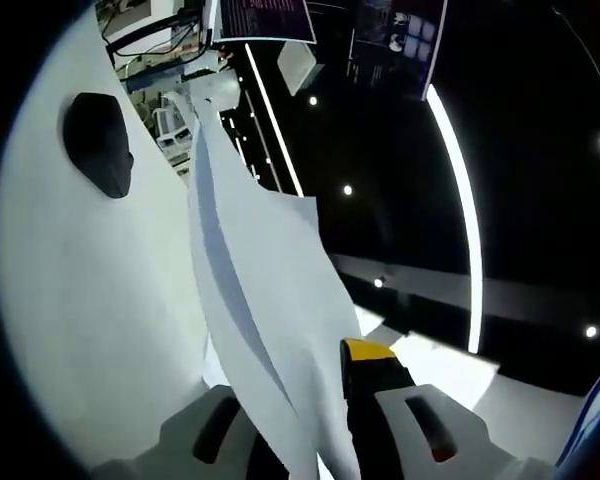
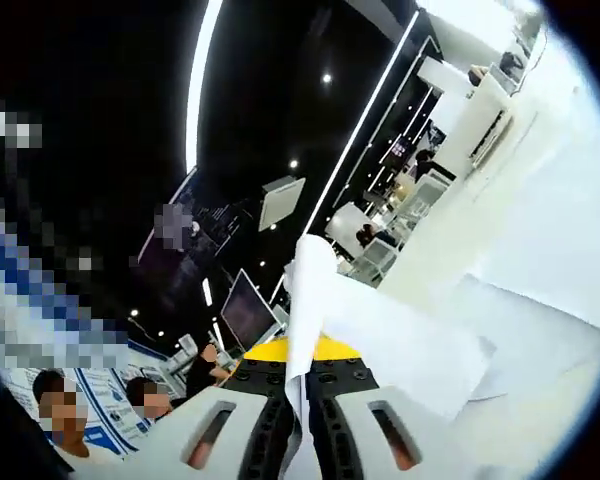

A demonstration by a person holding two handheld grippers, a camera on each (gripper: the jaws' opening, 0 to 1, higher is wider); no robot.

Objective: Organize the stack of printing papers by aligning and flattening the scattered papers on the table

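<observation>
A stack of white printing papers [image 1: 265, 300] stands on edge between the jaws of my left gripper [image 1: 310, 435], which is shut on it; the sheets rise and curl away from me. In the right gripper view, the same kind of white papers [image 2: 380, 335] runs up between the jaws of my right gripper [image 2: 302, 425], shut on their edge. The sheets fan out to the right over the white table [image 2: 550, 200]. The table [image 1: 70, 300] also fills the left side of the left gripper view.
A black rounded object [image 1: 100, 143] lies on the table in the left gripper view. Behind are dark ceiling with light strips, screens and white furniture. People stand at the lower left of the right gripper view.
</observation>
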